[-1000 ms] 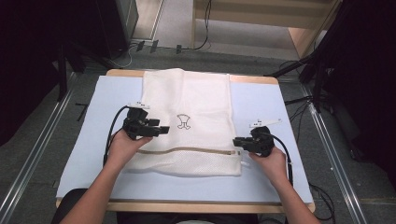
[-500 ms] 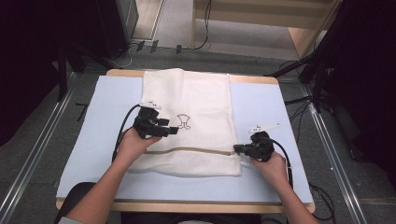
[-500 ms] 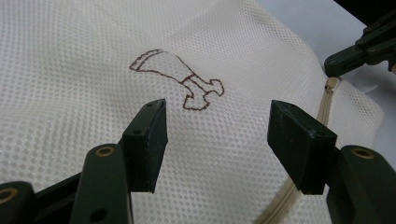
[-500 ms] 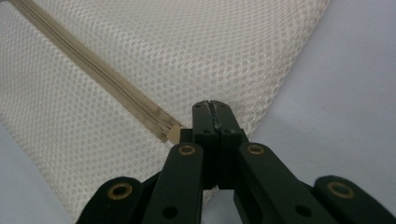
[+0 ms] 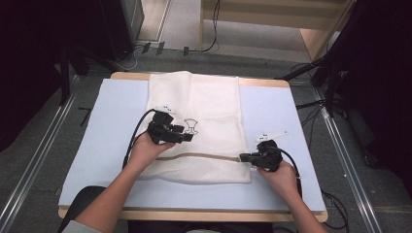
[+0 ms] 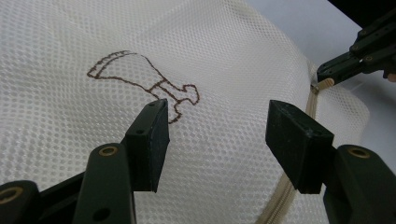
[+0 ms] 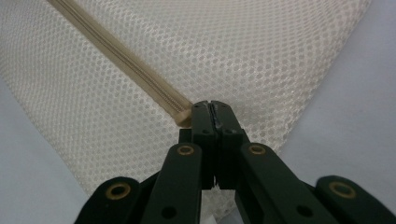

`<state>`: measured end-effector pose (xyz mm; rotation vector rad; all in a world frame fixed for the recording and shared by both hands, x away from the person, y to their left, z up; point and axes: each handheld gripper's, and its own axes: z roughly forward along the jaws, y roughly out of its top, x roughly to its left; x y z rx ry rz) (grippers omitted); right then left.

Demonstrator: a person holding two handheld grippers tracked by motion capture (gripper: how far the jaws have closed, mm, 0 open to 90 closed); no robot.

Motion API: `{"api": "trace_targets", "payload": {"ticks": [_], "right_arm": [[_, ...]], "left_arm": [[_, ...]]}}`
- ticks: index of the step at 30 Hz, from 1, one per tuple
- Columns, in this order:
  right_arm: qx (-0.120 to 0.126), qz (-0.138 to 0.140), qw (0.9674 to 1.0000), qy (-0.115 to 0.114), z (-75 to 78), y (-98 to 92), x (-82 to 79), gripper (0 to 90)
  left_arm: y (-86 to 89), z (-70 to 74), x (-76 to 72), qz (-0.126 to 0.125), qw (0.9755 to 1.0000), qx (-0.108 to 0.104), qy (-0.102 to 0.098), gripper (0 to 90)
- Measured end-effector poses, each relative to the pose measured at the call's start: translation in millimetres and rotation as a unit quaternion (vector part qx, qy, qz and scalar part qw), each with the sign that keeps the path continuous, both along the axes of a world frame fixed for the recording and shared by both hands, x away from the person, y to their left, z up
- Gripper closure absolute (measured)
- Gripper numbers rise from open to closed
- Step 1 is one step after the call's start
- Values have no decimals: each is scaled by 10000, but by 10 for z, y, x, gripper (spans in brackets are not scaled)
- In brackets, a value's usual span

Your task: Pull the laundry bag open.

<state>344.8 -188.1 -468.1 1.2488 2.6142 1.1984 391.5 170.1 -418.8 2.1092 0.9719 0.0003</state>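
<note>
From above, a cream mesh laundry bag (image 5: 194, 126) lies flat on the blue-covered counter (image 5: 111, 121); what it holds cannot be told. The left claw (image 5: 187, 137) hovers over its middle. The left gripper view shows those jaws gaping above a brown hanger emblem (image 6: 144, 84), gripping nothing. The right gripper view shows the right claw (image 7: 212, 109) pinched shut at the zipper (image 7: 116, 51) end, its jaws having just closed there.

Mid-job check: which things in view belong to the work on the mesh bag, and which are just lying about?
In the job:
mesh laundry bag
its zipper
zipper pull, pinched by the right gripper
left gripper, jaws open above the bag

Just there:
blue mat
wooden table edge
floor cables
</note>
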Motion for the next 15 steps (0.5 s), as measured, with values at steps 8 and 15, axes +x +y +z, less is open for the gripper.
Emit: {"api": "trace_targets", "payload": {"ticks": [8, 15], "right_arm": [[18, 53, 9999, -98, 25, 52, 5, 900], [-64, 30, 9999, -132, 29, -17, 1, 900]], "left_arm": [[-109, -14, -27, -137, 9999, -58, -36, 426], [-202, 4, -66, -348, 9993, -144, 1, 511]]}}
